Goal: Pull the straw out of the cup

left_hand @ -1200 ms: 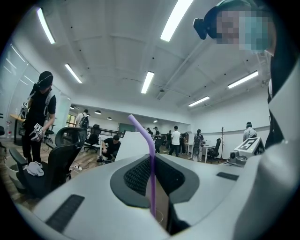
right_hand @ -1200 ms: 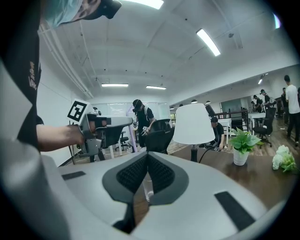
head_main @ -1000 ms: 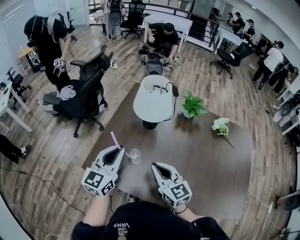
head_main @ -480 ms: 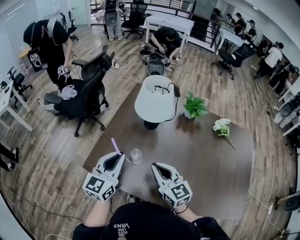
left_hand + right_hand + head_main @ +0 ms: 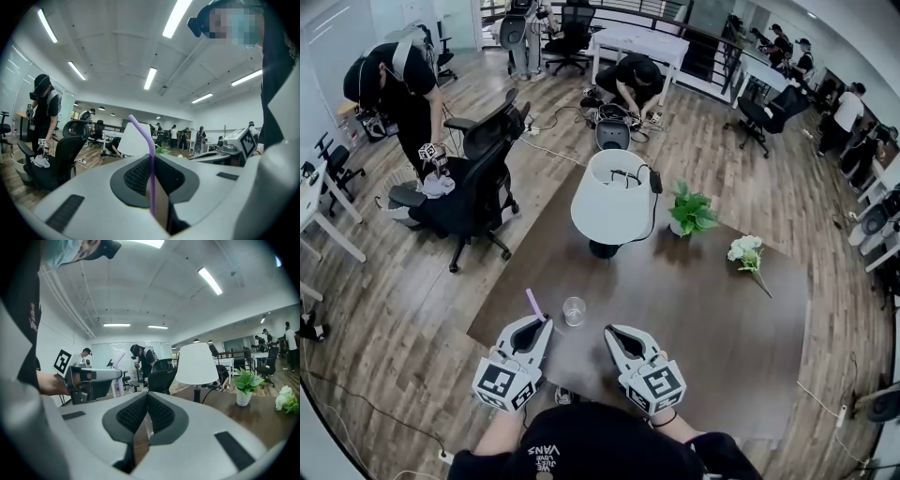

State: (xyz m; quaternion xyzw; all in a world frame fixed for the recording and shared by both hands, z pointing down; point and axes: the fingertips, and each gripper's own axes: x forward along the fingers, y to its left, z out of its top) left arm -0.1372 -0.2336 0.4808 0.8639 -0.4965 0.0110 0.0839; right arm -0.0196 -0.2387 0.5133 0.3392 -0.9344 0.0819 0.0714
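Straw (image 5: 151,171), purple with a bent top, pinched between the pads of the left gripper (image 5: 542,322). Jaws drawn almost together, with only the straw's own width between them. Held roughly upright in the grip, bent end leaning off to the left above the jaw tips. Out of the cup (image 5: 574,311) entirely: a clear, empty-looking glass standing on the table just to the right of the left gripper's tips, apart from the straw in the head view.

Right gripper (image 5: 612,330) clenched on nothing, pads meeting at the tips, a thin wedge of tabletop showing beneath them. Held low over the near edge of the table, just right of the cup and not touching it. Both marker cubes turned up toward the head camera.

Farther out on the dark brown table (image 5: 722,319): a white-shaded lamp (image 5: 611,202) with its black cord, a small potted plant (image 5: 691,212) to its right, then a sprig of white flowers (image 5: 743,253) lying flat. Beyond the table's left corner, a black office chair (image 5: 478,169) on wooden floor (image 5: 403,281).
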